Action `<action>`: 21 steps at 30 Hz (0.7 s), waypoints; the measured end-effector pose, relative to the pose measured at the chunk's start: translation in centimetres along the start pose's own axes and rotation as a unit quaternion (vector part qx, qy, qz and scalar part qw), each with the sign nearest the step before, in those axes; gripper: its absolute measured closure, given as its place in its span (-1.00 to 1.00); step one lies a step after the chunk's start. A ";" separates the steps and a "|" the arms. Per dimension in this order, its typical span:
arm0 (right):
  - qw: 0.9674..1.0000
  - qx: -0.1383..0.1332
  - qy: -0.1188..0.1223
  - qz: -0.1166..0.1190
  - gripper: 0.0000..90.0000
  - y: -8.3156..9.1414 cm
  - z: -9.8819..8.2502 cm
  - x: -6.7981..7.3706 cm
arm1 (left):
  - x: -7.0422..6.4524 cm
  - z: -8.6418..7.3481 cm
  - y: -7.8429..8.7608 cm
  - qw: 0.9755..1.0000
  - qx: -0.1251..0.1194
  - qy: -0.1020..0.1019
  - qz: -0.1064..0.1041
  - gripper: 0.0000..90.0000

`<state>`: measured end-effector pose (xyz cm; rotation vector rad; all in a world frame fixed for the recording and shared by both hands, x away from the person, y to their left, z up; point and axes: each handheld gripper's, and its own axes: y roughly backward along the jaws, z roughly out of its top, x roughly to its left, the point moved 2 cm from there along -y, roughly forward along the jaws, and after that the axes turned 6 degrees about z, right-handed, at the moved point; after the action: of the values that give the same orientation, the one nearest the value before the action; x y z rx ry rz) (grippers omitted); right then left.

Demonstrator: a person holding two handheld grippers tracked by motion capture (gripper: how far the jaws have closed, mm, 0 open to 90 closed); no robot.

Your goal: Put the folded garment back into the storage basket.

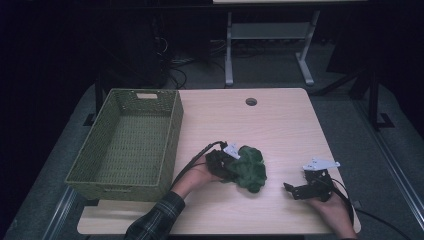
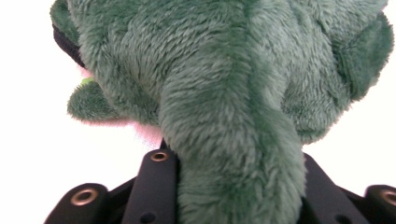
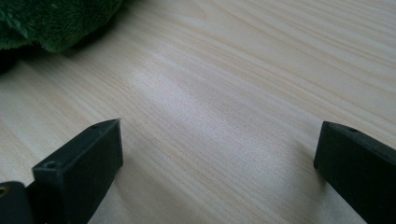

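From my screen the high view is dim, the room around the table [image 1: 280,125] nearly black. The left gripper view is blown out to white behind the green plush toy [image 2: 224,84], whose fur stays sharp. In the right gripper view the wood shows a soft sheen, with near edges blurred.
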<state>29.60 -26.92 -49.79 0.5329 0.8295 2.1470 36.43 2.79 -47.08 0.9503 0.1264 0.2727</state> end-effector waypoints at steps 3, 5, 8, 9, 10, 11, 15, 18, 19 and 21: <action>1.000 0.000 0.000 0.000 -0.98 0.0 0.0 0.0 | 0.0 0.0 0.0 1.000 0.001 0.010 0.000 0.60; 1.000 0.000 0.000 0.000 -0.98 0.0 0.0 0.0 | 0.1 0.0 0.1 1.000 0.001 0.014 -0.002 0.60; 1.000 0.000 0.000 0.000 -0.98 0.0 0.0 0.0 | 0.2 0.1 0.3 1.000 0.002 0.020 -0.004 0.60; 1.000 0.000 0.000 0.000 -0.98 0.0 0.0 0.0 | 0.1 0.1 0.4 1.000 -0.001 0.025 -0.003 0.61; 1.000 0.000 0.000 0.001 -0.98 0.0 0.0 0.0 | 0.1 0.2 0.5 1.000 -0.002 0.025 -0.002 0.62; 1.000 0.000 0.001 0.001 -0.98 0.0 0.0 0.0 | 0.1 0.2 0.7 1.000 -0.001 0.026 -0.001 0.62; 1.000 0.000 0.001 0.001 -0.98 0.0 0.0 0.0 | 0.0 0.6 1.3 0.999 -0.004 0.042 0.003 0.65; 1.000 0.000 0.000 0.000 -0.98 0.0 0.0 0.0 | -0.2 0.9 2.0 0.999 -0.002 0.047 0.004 0.65; 1.000 0.000 0.001 0.000 -0.98 0.0 0.0 0.0 | -0.2 1.0 2.3 0.999 -0.004 0.046 0.005 0.65; 1.000 0.000 0.001 0.000 -0.98 0.0 0.0 0.0 | -0.3 1.3 3.2 0.999 -0.007 0.050 0.007 0.65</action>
<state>29.60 -26.93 -49.78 0.5315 0.8312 2.1484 35.90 3.46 -43.78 0.9249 0.2095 0.3349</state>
